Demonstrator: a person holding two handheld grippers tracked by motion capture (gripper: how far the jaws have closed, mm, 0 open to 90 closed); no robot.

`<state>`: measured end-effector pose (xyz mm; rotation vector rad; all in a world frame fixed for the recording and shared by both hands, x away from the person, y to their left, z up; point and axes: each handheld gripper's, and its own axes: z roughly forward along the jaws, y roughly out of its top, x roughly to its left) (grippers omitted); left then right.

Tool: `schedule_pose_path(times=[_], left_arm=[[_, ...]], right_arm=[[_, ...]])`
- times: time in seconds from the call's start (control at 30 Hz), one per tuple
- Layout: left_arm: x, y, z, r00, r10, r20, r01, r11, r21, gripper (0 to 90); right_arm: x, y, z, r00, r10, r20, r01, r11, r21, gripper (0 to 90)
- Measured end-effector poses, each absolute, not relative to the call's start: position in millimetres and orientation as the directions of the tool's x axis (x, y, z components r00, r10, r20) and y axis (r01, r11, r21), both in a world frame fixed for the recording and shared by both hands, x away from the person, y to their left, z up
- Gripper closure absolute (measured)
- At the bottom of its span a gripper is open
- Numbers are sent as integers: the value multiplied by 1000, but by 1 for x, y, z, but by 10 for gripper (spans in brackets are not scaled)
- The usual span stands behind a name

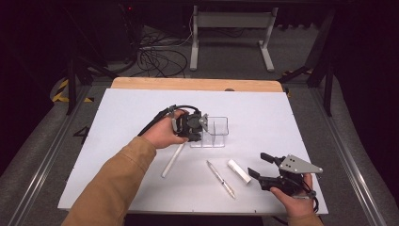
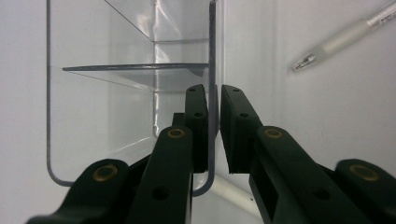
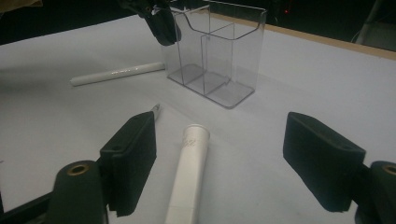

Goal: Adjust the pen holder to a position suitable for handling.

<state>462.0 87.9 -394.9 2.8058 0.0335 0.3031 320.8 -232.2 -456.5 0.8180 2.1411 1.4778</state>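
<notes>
White table (image 1: 117, 122), dark room behind. Your left gripper (image 2: 213, 100) is pinching the near wall of the clear organizer (image 1: 215, 132) mid-table, and your right gripper (image 3: 219, 161) sits wide open over a white tube (image 3: 189, 172).

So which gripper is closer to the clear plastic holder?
Left. The left gripper clamps the clear holder by its wall; the right gripper hovers open near the table's front edge, well away.
</notes>
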Motion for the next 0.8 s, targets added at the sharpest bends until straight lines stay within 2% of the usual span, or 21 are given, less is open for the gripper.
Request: schedule_pose_path(times=[0.4,0.47,0.6,0.8], left_arm=[[466,94,-393,973,68,220,-5,-949,314,805],[464,94,-392,972,92,215,16,-944,331,790],[460,99,-380,964,135,228,34,-918,396,609],[439,118,-361,947,233,220,74,-827,557,488]], right_arm=[[321,-232,-457,-744,668,-3,235,266,935,264],[321,-232,-457,-744,668,-4,234,267,935,264],[321,-232,-457,-744,668,-5,233,267,935,264],[320,-231,-455,-745,667,-12,225,268,937,262]])
